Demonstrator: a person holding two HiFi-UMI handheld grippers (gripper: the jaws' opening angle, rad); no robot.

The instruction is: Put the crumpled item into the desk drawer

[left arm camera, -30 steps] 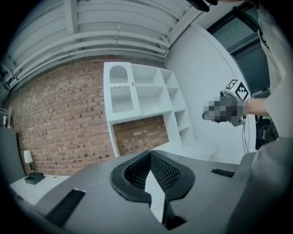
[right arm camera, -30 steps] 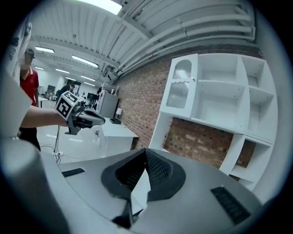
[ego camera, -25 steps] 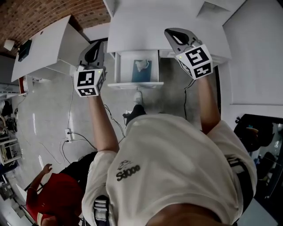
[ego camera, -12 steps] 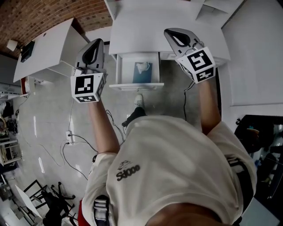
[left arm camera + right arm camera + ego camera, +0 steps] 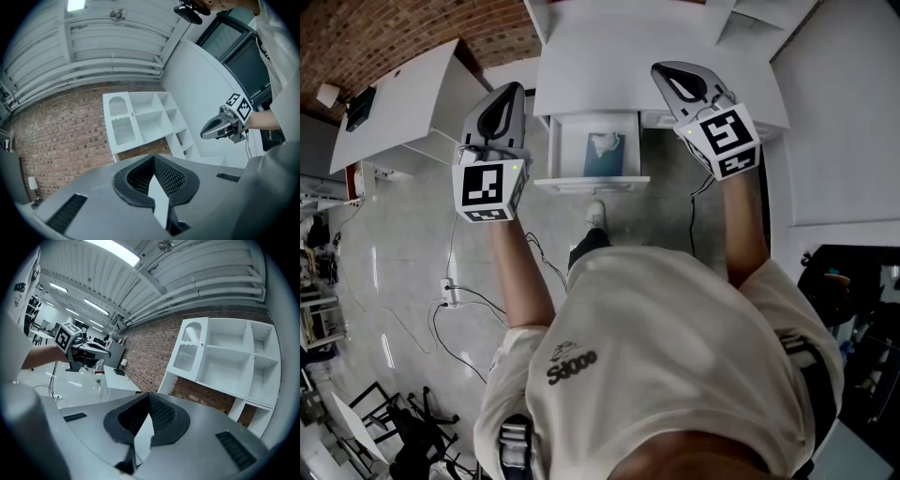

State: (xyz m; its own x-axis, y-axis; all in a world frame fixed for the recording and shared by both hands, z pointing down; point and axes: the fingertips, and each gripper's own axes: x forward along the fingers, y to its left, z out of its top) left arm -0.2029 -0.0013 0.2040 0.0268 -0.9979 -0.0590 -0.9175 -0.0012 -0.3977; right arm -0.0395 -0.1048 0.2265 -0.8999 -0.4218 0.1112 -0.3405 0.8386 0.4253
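While crumpled item [image 5: 602,142] is lying inside the open desk drawer [image 5: 591,183] | left gripper [image 5: 508,94] is hovering left of drawer, jaws pressed together, empty | right gripper [image 5: 667,75] is hovering over desk [image 5: 609,56], jaws together, empty

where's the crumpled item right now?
Head view, top centre: the crumpled item lies inside the open desk drawer on its blue liner, between the left gripper and right gripper, held by neither.

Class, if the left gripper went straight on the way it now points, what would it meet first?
Probably the white shelf unit against the brick wall, though depth is unclear.
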